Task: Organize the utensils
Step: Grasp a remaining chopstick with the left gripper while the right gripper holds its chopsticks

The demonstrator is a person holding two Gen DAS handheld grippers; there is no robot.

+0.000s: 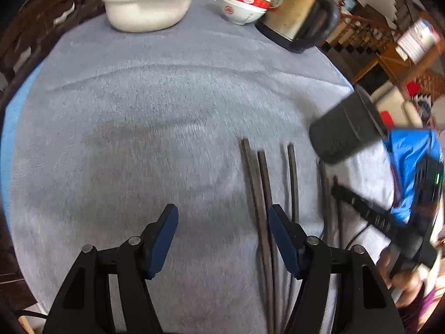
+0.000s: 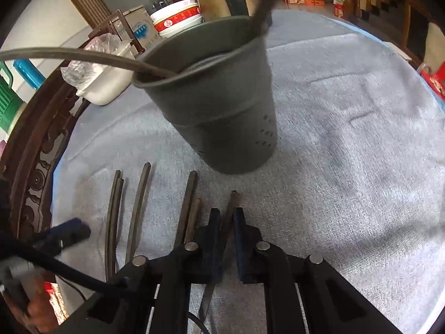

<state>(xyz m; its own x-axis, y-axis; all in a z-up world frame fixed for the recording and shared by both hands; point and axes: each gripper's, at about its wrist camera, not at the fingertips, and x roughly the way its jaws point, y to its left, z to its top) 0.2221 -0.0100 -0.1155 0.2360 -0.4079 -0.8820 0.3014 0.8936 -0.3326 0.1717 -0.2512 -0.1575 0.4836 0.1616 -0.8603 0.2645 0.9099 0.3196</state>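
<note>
**Two grippers working the chopsticks**

Right gripper [image 2: 224, 217] is clamping one chopstick [image 2: 231, 206]. Left gripper [image 1: 223, 218] is hovering wide open, empty. Loose chopsticks [image 2: 138, 208] are lying on the grey cloth [image 2: 347, 139] beside the dark holder [image 2: 222, 111] (two sticks already inside).

Grey cup [image 2: 222, 105]; brown chopsticks [image 1: 257, 189]; red-banded bowls [image 1: 244, 2].

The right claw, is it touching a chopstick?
Touching. The right wrist view shows the right claw shut on a chopstick passing between its pads.
</note>
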